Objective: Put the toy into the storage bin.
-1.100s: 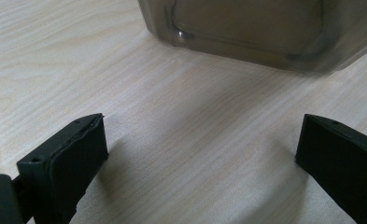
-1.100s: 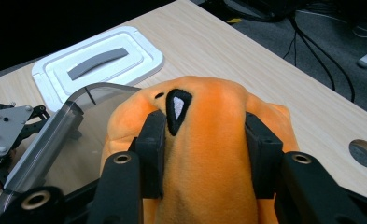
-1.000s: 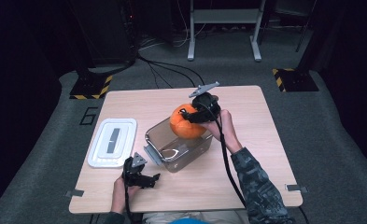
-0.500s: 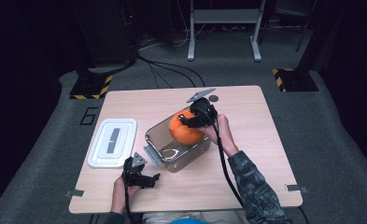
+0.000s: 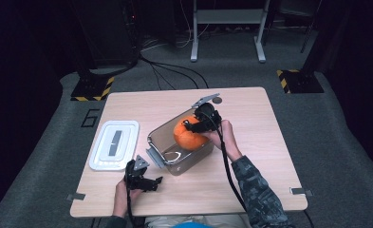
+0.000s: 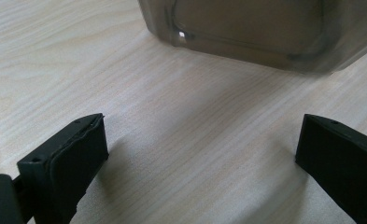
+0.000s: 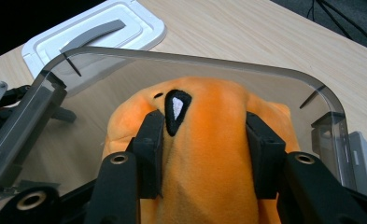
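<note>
My right claw (image 7: 204, 149) pinching orange plush toy (image 7: 204, 140), pads dug into both flanks. Toy sits partly inside open clear container (image 5: 163, 137), bulging above rim, about table middle. Container empty around toy. My left claw (image 6: 195, 158) spread wide, nothing between pads, resting on table (image 5: 250, 118) near front edge, just beside container's near wall. White lid (image 5: 114, 145) flat near table's left edge, apart from container.

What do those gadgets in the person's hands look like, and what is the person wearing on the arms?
Each hand carries a black two-jaw gripper, left and right, with blocky black jaws, brass-ringed screw holes and a grey three-cornered plate on top. A black cable trails from the right one along a dark camouflage-patterned sleeve.
</note>
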Demonstrator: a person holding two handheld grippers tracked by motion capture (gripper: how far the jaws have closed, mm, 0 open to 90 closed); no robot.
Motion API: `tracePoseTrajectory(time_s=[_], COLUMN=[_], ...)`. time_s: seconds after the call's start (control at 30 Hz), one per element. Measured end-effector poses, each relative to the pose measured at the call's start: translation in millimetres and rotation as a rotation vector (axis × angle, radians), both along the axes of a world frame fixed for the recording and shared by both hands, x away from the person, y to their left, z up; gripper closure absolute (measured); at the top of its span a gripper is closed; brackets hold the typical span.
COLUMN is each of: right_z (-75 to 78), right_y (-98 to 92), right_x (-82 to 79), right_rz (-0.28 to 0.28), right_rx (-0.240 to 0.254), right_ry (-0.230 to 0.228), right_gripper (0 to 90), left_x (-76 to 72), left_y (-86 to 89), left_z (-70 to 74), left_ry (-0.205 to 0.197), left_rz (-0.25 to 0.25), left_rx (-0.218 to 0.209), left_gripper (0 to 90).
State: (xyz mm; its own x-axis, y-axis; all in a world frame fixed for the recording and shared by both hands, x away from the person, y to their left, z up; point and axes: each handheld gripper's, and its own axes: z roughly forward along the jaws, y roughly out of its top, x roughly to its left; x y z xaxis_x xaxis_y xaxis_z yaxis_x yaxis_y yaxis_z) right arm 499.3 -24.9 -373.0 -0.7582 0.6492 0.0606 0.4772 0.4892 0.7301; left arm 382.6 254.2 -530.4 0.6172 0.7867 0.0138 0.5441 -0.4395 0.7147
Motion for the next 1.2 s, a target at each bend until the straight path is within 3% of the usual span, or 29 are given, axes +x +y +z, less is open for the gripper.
tracePoseTrajectory(time_s=[0.6,0.93,1.2], right_z=[-13.2,-19.7,-25.4], right_y=[-0.3,4.7,12.5], right_x=[7.8,10.2,11.2], right_rz=[-0.006,-0.002,-0.007], right_rx=[-0.003,-0.04,-0.106], right_ry=[0.045,0.06,0.069], right_gripper=[52.6,48.4,41.5], left_x=[0.1,0.1,0.0], left_y=[0.1,0.0,-0.4], left_z=[0.0,-0.1,-0.4], left_ry=[0.0,-0.001,-0.007], left_rz=[0.0,0.002,0.006], left_rx=[0.001,-0.001,-0.002], left_gripper=[1.8,1.9,1.8])
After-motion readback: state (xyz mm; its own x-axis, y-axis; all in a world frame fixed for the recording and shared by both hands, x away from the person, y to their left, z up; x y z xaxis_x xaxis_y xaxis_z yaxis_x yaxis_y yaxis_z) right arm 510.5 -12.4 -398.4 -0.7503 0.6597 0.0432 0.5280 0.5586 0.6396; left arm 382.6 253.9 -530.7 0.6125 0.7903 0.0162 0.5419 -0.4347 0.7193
